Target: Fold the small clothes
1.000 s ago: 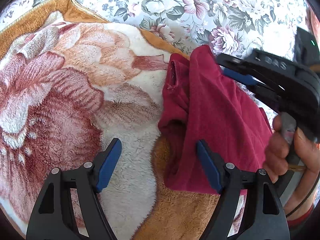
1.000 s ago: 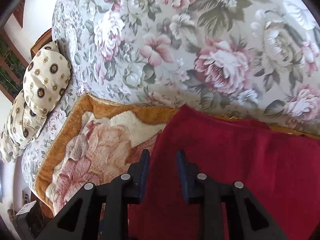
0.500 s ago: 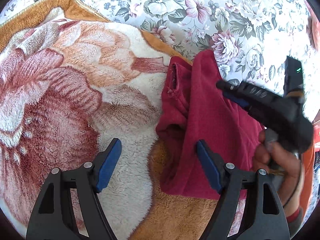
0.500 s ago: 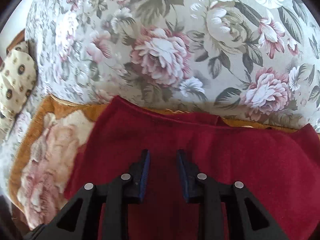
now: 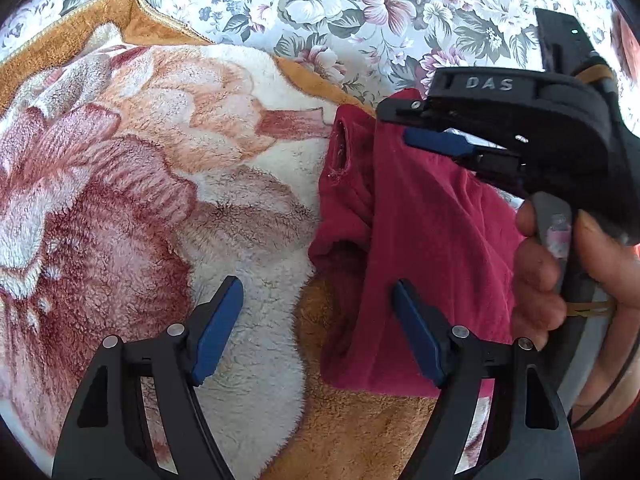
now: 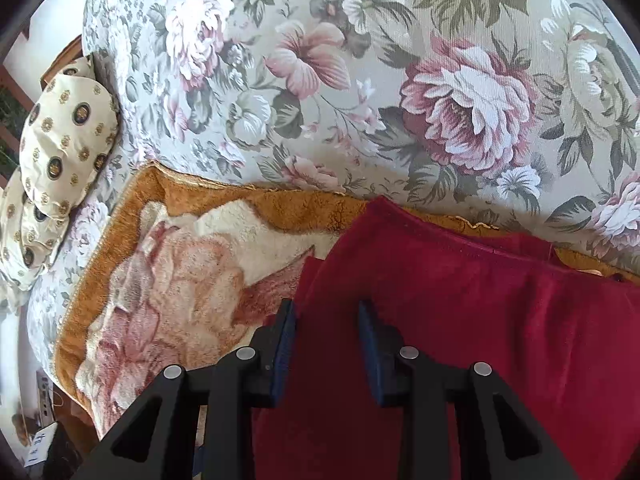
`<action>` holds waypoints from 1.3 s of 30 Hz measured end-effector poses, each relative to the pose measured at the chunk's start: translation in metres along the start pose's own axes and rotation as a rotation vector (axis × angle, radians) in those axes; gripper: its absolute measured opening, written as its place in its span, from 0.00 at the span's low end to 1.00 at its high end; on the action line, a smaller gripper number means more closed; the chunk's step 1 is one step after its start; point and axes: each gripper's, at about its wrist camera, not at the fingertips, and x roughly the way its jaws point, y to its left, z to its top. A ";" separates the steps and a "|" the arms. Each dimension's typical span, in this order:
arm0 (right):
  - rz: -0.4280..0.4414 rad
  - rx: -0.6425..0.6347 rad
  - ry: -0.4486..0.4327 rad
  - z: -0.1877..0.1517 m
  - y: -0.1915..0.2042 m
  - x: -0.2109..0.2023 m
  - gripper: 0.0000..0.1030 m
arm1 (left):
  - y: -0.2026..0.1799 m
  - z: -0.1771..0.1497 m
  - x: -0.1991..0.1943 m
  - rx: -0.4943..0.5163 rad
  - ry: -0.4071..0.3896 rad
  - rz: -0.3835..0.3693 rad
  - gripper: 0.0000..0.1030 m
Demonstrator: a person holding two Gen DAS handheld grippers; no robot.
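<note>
A dark red garment (image 5: pixel 432 240) lies partly folded on a plush flower-patterned blanket (image 5: pixel 140 180), with its left part bunched up. My left gripper (image 5: pixel 316 284) stands wide open just above the blanket, its right finger over the garment's left edge and nothing gripped. My right gripper (image 5: pixel 396 124), held by a hand (image 5: pixel 536 272), reaches over the garment's far edge. In the right wrist view the right gripper (image 6: pixel 325 308) hovers over the garment (image 6: pixel 480 320) near its left side. Its jaws are opening. Red cloth shows in the gap, and the pads do not press on it.
The blanket (image 6: pixel 192 280) with its orange border lies on a floral bedsheet (image 6: pixel 360 80). A cream pillow with dark medallions (image 6: pixel 60 140) sits at the far left. The bed's edge and some floor clutter show at lower left.
The right gripper drew back to the right, then came in over the garment's far edge; its jaws stand a little wider. The left gripper has not moved.
</note>
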 end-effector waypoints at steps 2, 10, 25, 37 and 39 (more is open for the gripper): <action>-0.012 -0.010 -0.013 0.003 0.003 -0.005 0.30 | 0.000 0.000 0.000 -0.001 -0.001 -0.004 0.76; -0.027 0.016 0.063 0.009 0.003 0.010 0.36 | 0.001 -0.005 -0.006 -0.013 0.005 -0.042 0.76; -0.139 -0.036 0.167 0.021 0.019 0.030 0.53 | 0.003 -0.005 -0.001 -0.038 0.010 -0.104 0.81; -0.261 -0.174 0.286 0.022 0.037 0.071 0.64 | 0.010 -0.008 -0.006 -0.047 0.013 -0.174 0.85; -0.276 -0.205 0.290 0.021 0.038 0.074 0.64 | 0.007 -0.009 -0.006 -0.039 0.015 -0.170 0.85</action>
